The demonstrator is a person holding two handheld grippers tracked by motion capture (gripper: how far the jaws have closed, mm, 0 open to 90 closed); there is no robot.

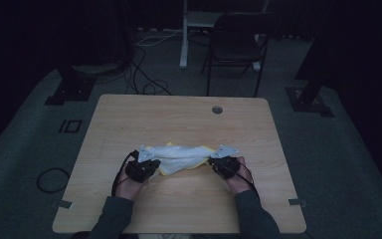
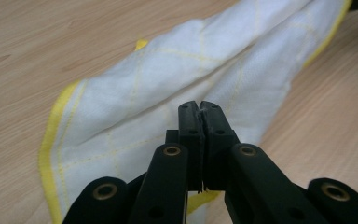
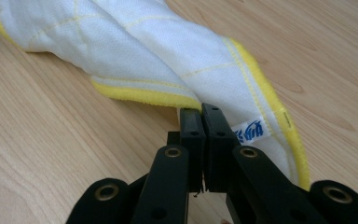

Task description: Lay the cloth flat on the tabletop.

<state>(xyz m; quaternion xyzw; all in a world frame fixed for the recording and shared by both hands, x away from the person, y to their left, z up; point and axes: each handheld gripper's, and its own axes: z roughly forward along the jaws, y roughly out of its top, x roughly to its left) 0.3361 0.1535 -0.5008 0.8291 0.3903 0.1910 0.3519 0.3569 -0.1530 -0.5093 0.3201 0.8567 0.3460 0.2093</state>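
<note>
A white cloth (image 1: pixel 181 157) with yellow edging lies bunched and stretched left to right on the wooden table (image 1: pixel 179 114). My left gripper (image 1: pixel 155 164) is at the cloth's left end and my right gripper (image 1: pixel 211 163) at its right end. In the left gripper view the jaws of the left gripper (image 2: pixel 200 105) are closed on a thin fold of the cloth (image 2: pixel 168 79). In the right gripper view the right gripper (image 3: pixel 201 109) pinches the yellow hem of the cloth (image 3: pixel 177 51), beside a small blue-printed label (image 3: pixel 249 132).
A round cable hole (image 1: pixel 217 109) sits near the table's far edge. Behind the table stand a dark chair (image 1: pixel 236 42) and a white post (image 1: pixel 184 35), with cables (image 1: pixel 144 74) on the floor. Bare wood surrounds the cloth on all sides.
</note>
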